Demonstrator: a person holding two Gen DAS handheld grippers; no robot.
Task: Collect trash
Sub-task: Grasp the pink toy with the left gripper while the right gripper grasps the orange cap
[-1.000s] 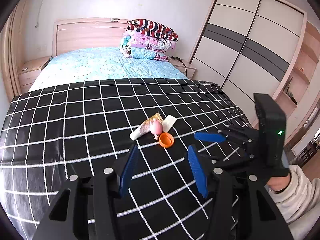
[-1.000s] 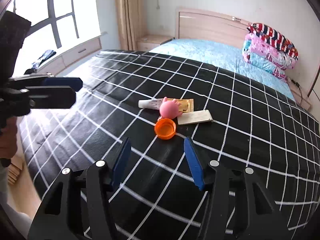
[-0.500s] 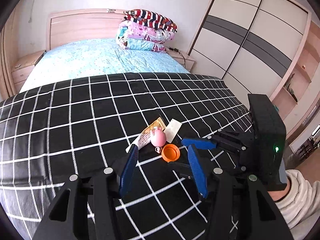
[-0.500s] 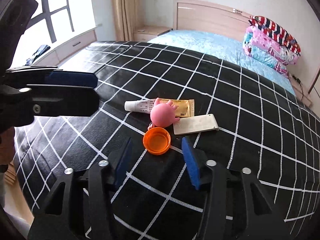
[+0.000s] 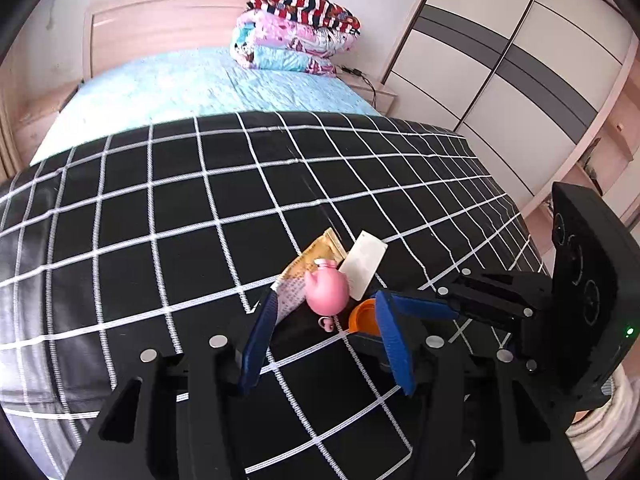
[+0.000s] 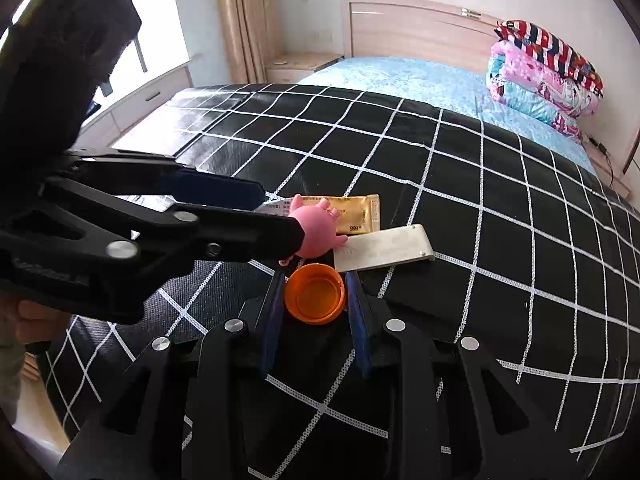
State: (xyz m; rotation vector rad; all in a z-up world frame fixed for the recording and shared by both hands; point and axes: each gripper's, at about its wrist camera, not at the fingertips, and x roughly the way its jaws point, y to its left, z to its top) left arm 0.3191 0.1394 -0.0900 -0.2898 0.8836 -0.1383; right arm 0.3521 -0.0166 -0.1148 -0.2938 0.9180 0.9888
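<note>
A small heap of litter lies on the black checked cover (image 5: 160,208): an orange cap (image 6: 315,298), a pink pig toy (image 5: 326,291), a gold sachet (image 6: 352,211), a white tube (image 5: 289,298) and a white flat card (image 6: 384,247). My right gripper (image 6: 314,294) has its blue fingers on both sides of the orange cap, close against it. My left gripper (image 5: 326,312) is open, its fingers on either side of the pink pig. The left gripper also shows in the right wrist view (image 6: 276,220), reaching the pig.
The bed has a blue sheet (image 5: 192,84) and folded quilts (image 5: 296,36) at the headboard. A wardrobe (image 5: 520,64) stands to the right. A window and curtain (image 6: 240,20) are on the far side. A nightstand (image 6: 296,66) stands by the headboard.
Both grippers moved in toward the heap. The right fingers narrowed around the orange cap. The left fingers came up to flank the pink pig.
</note>
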